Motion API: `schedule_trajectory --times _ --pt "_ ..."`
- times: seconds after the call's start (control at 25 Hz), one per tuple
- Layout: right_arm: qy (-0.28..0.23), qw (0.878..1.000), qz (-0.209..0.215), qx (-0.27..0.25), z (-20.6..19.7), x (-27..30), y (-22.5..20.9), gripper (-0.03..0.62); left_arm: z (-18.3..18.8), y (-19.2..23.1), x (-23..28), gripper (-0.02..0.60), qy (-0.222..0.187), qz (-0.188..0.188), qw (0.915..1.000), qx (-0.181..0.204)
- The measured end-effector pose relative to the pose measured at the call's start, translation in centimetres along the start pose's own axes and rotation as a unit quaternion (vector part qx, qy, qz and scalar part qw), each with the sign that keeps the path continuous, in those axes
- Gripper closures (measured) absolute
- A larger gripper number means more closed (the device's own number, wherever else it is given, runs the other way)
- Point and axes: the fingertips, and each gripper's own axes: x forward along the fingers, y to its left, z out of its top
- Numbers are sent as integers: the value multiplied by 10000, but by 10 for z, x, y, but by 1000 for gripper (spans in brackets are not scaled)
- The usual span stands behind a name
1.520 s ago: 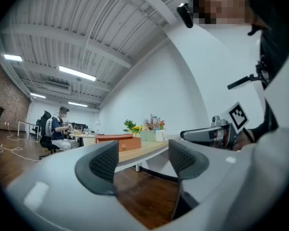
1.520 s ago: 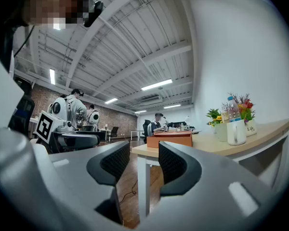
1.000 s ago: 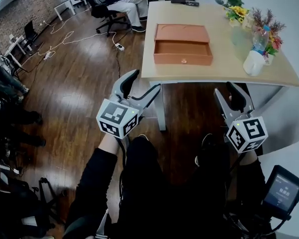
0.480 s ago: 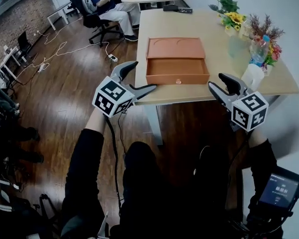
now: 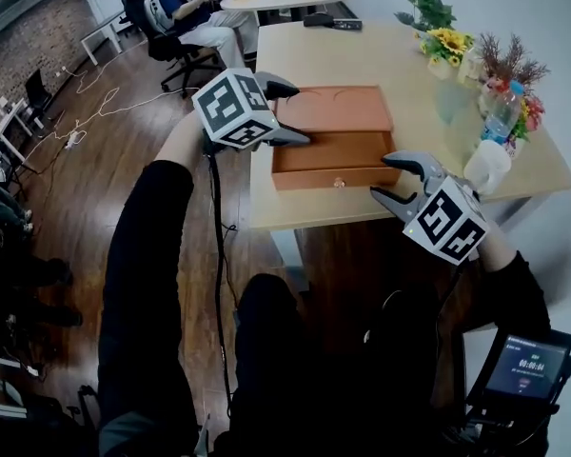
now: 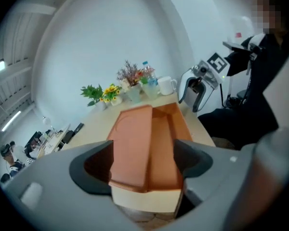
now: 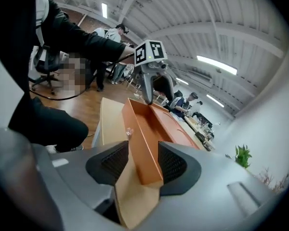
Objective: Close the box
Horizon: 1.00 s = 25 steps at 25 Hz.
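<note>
From the head view, the orange box (image 5: 333,150) sits open near the front edge of the pale tabletop (image 5: 381,55), its lid (image 5: 335,109) laid flat behind the tray. The left tongs (image 5: 290,114) are at the box's left end, and the right tongs (image 5: 390,179) are at its front right corner. A white mug (image 5: 485,167), a bottle (image 5: 502,112) and flowers (image 5: 447,44) stand along the right side of the tabletop. A person (image 5: 186,8) sits on a chair farther back. Only this view takes in the whole box with both tools at once.

The left gripper view looks down the length of the box. The left end of the box stands between the two pads, with a gap on each side. The left tongs are narrowing but grip nothing. Past the far end of the box, the right tongs show beside the mug.

The right gripper view looks along the front wall of the box, which runs between the right tongs' spread pads. Neither pad presses on the wall, so they are released. A small clasp (image 7: 129,131) on that wall shows most clearly here. The left tongs hang over the far end of the box.
</note>
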Motion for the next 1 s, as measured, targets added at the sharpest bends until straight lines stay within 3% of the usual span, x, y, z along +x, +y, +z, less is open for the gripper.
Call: schedule_trajectory --times 0.08,0.12,0.16,0.2,0.28,0.32,0.36,0.4,0.44,0.52,0.68,0.84,1.0 --pt "104 9997 200 24 -3 -1 -6 422 -12 22 -1 240 188 78 9989 -414" --pt "67 9996 225 183 -3 -3 -12 422 -21 38 -5 251 109 232 9952 -941" --pt "-28 9989 213 410 -2 -5 -19 422 -34 56 -11 271 -68 471 9850 -1661" --pt "-162 9977 186 626 0 -9 -25 422 -49 73 -18 279 -316 745 9654 -2480" --pt "-427 9963 134 732 5 -15 -29 422 -77 92 -28 281 -901 1047 9065 -3990" --pt "-492 9969 125 608 7 -17 -27 422 -85 92 -28 281 -1137 1001 8791 -4519" --pt "-488 9978 132 423 8 -17 -23 422 -88 90 -26 281 -1285 881 8594 -4870" --pt "-429 9987 160 221 7 -16 -19 422 -89 86 -21 281 -1339 750 8471 -5087" --pt "-339 9992 201 34 6 -14 -15 422 -88 81 -16 281 -1300 649 8408 -5215" --pt "-155 9993 251 -244 3 -10 -11 428 -89 73 -6 312 -987 602 8440 -5238" --pt "-76 9994 273 -193 0 -8 -17 484 -85 63 -1 456 -510 693 8662 -4922" --pt "133 9982 502 -305 -3 -2 -9 484 -81 61 -2 460 -247 786 8798 -4682" --pt "677 9924 690 -767 -13 12 0 520 -83 60 1 460 -312 774 8790 -4695"
